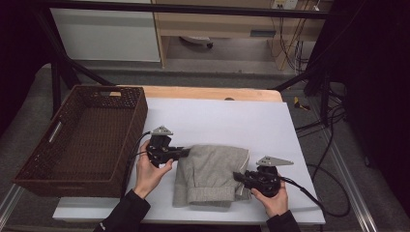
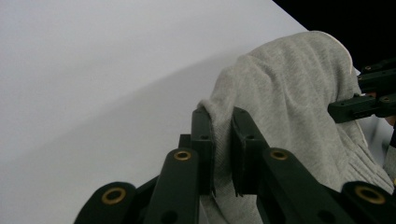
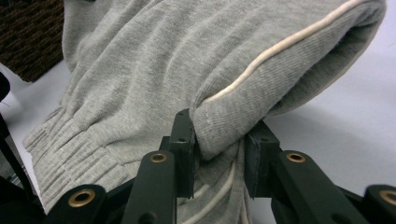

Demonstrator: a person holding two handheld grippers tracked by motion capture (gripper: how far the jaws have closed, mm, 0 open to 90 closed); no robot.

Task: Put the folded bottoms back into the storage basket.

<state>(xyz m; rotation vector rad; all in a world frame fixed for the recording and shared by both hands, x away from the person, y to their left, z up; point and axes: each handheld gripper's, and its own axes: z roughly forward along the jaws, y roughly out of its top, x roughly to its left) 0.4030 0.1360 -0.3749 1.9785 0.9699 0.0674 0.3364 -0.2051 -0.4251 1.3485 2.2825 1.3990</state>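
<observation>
Here the left gripper point(image 1: 183, 153) and right gripper point(image 1: 238, 177) each pinch opposite edges of the grey garment point(image 1: 212, 174) beside the basket point(image 1: 126, 145).

Even overhead light is falling on the white table cover point(image 1: 232, 121), which is glowing bright without glare; the room's edges are sinking into darkness; the high view is looking soft and slightly grainy; in both gripper views the near jaws are blurring while soft shadows are gathering beneath the grey garment point(image 3: 154, 70).

The high view is looking forward and down over the white-covered table point(image 1: 232, 116). Both gripper views are sitting close, facing each other across the folded grey knit garment point(image 2: 299, 107), which they share.
</observation>
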